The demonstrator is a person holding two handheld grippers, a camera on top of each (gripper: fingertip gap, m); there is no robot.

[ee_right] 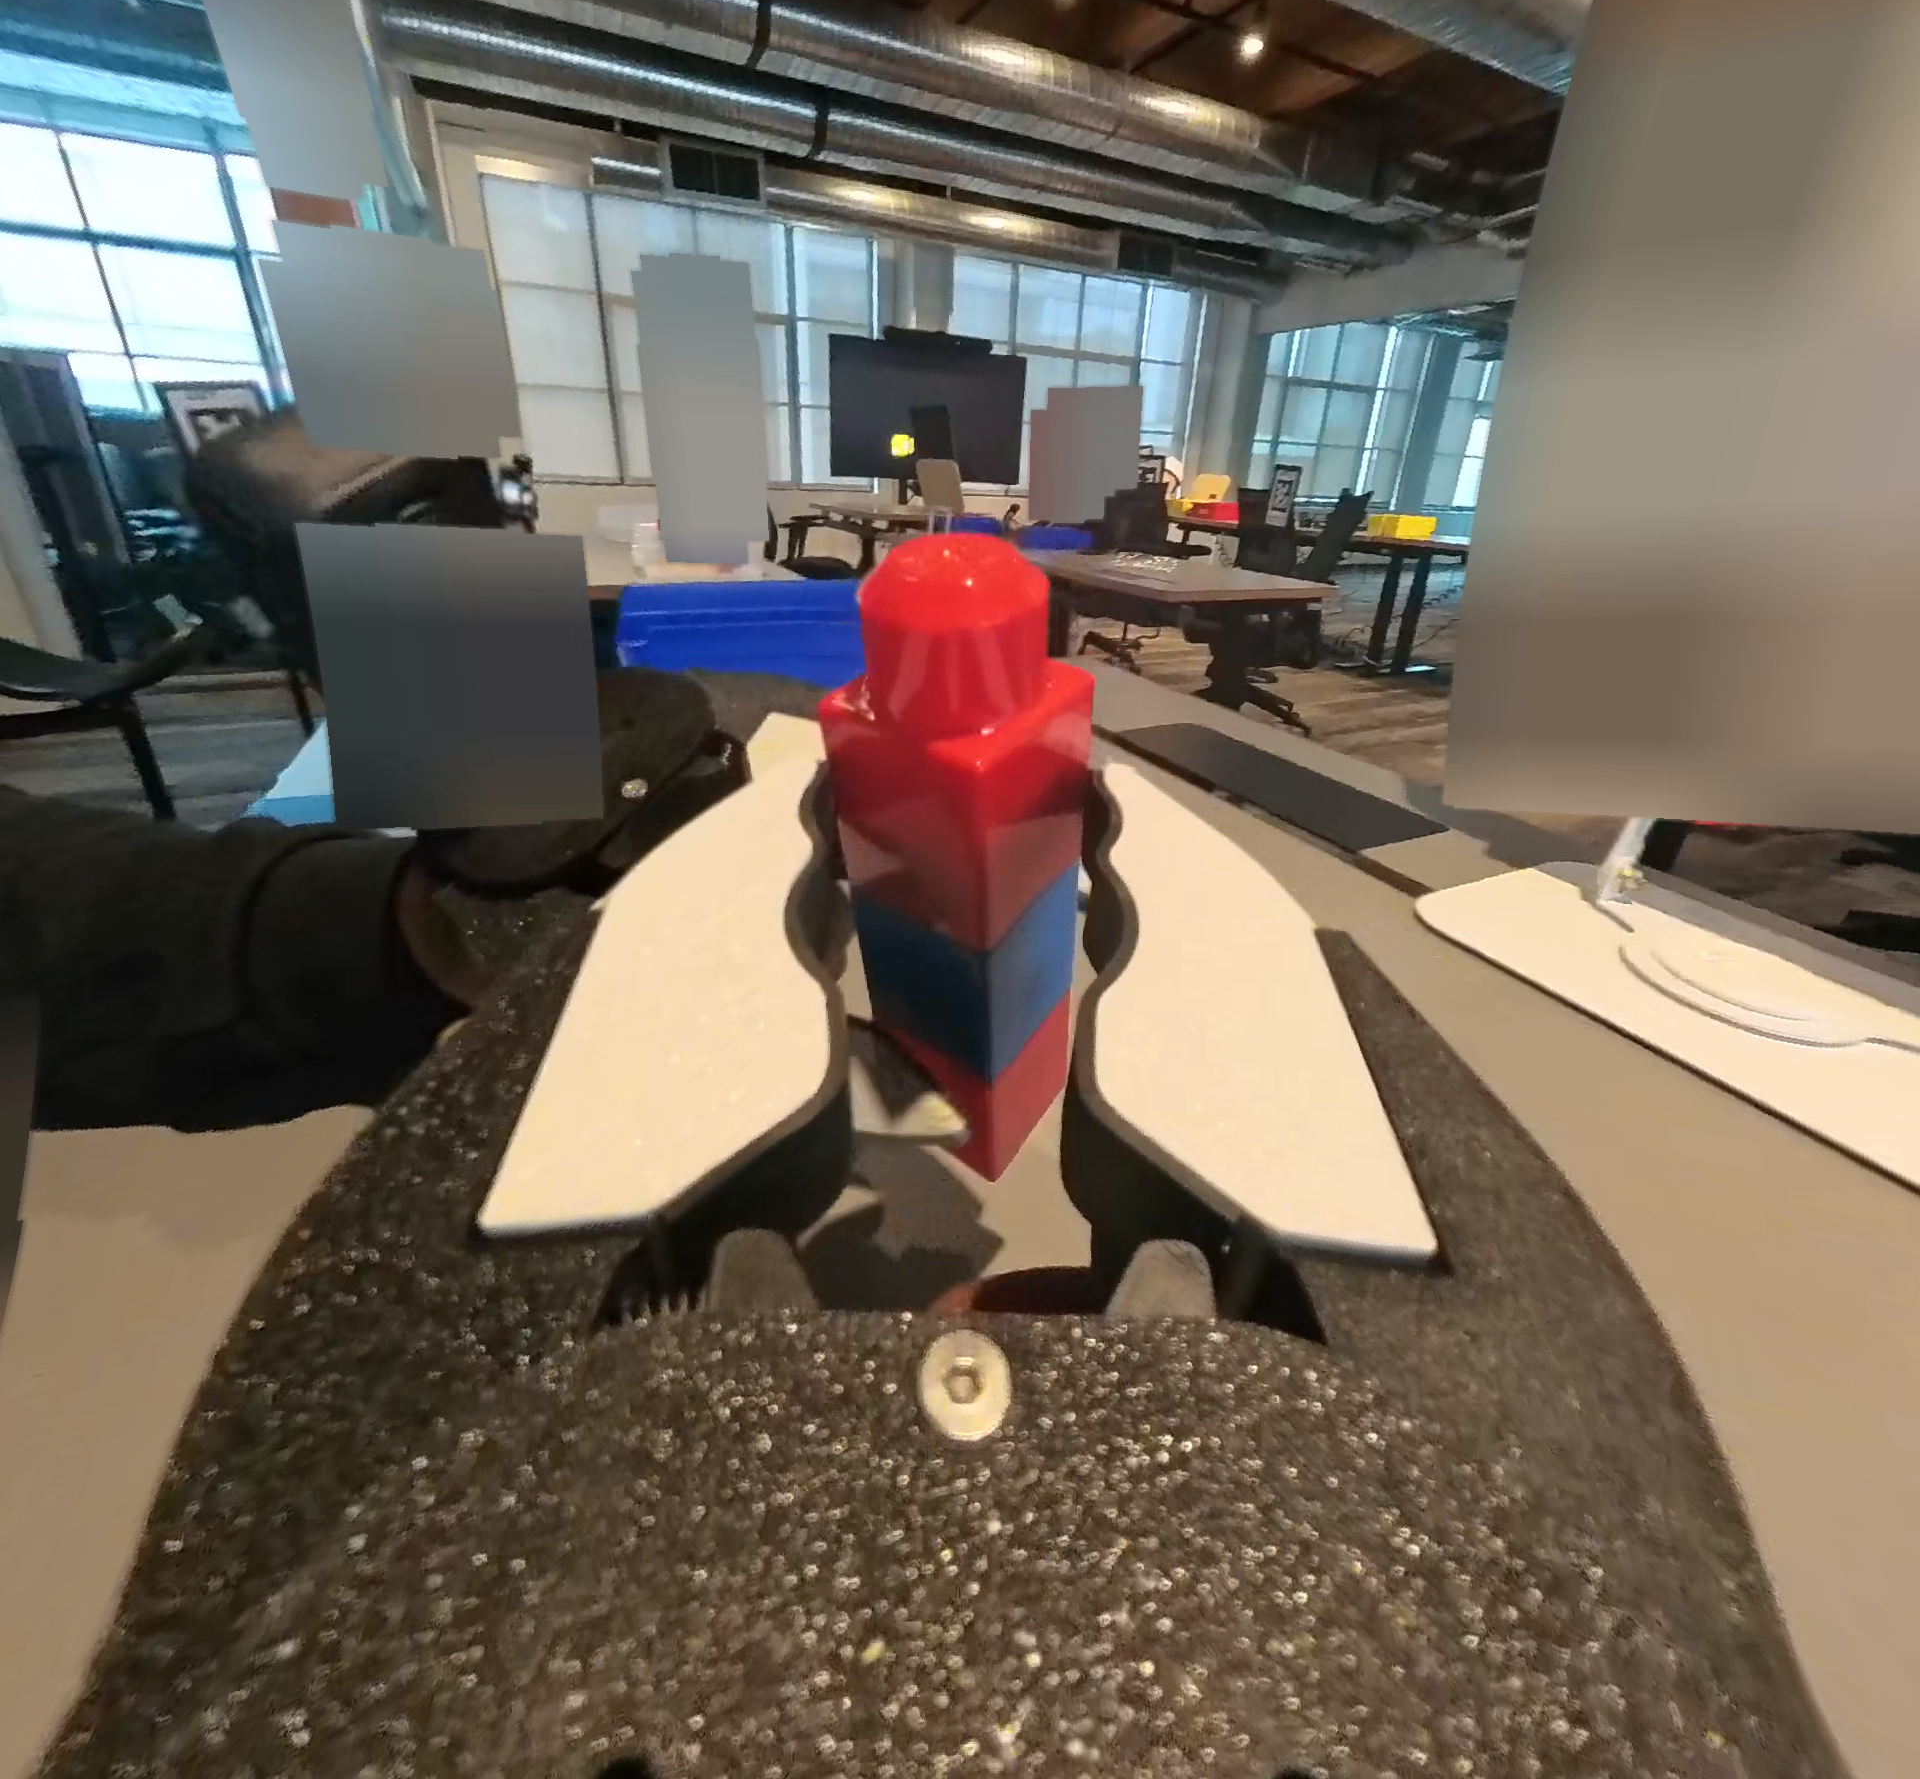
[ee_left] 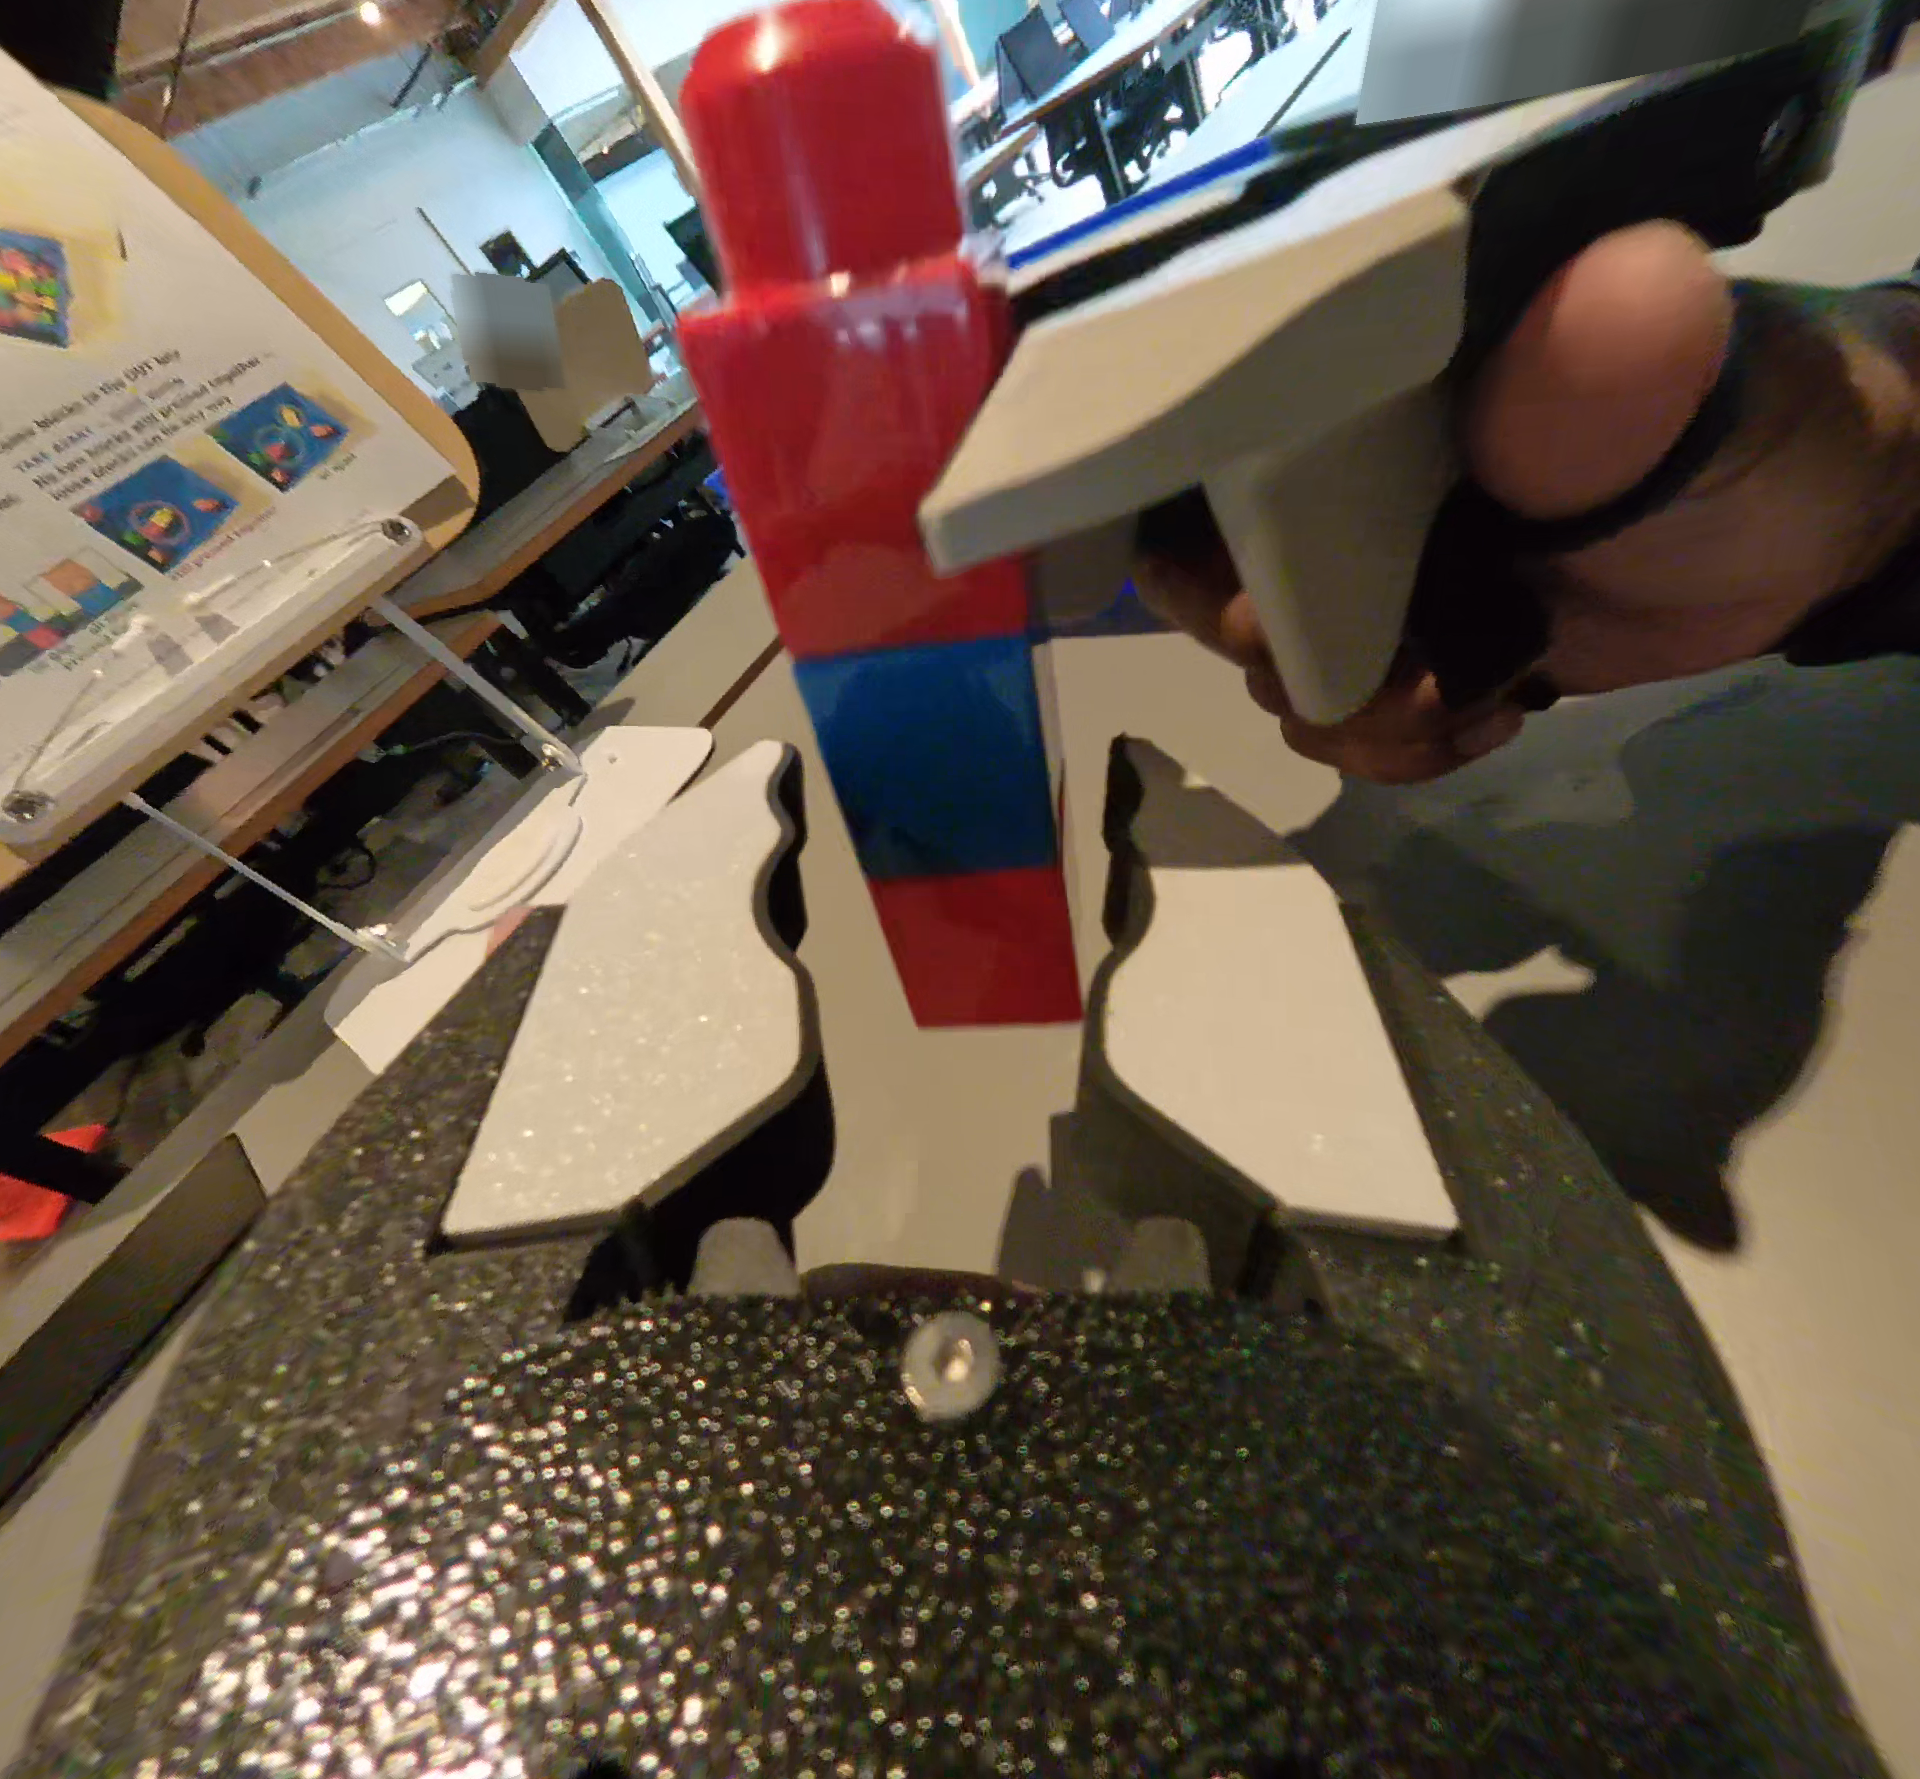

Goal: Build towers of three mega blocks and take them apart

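Note:
A three-block tower stands upright on the grey table (ee_right: 1662, 1262): a red block with a round stud on top (ee_left: 852, 379), a blue block (ee_left: 935, 753) and a red block (ee_left: 987, 950). My left gripper (ee_left: 951, 794) is open, its fingers on either side of the blue block with small gaps. My right gripper (ee_right: 956, 825) is shut on the top red block (ee_right: 956, 773), with its fingers reaching down to the blue block (ee_right: 966, 981). The right gripper also shows in the left wrist view (ee_left: 1195, 399), coming in from the right in a person's hand.
A tilted instruction board (ee_left: 208, 441) on a white stand base (ee_left: 582, 815) is left of the tower in the left wrist view. The same kind of base (ee_right: 1662, 950) and a black mat (ee_right: 1278, 784) lie right in the right wrist view. A blue bin (ee_right: 727, 628) sits behind.

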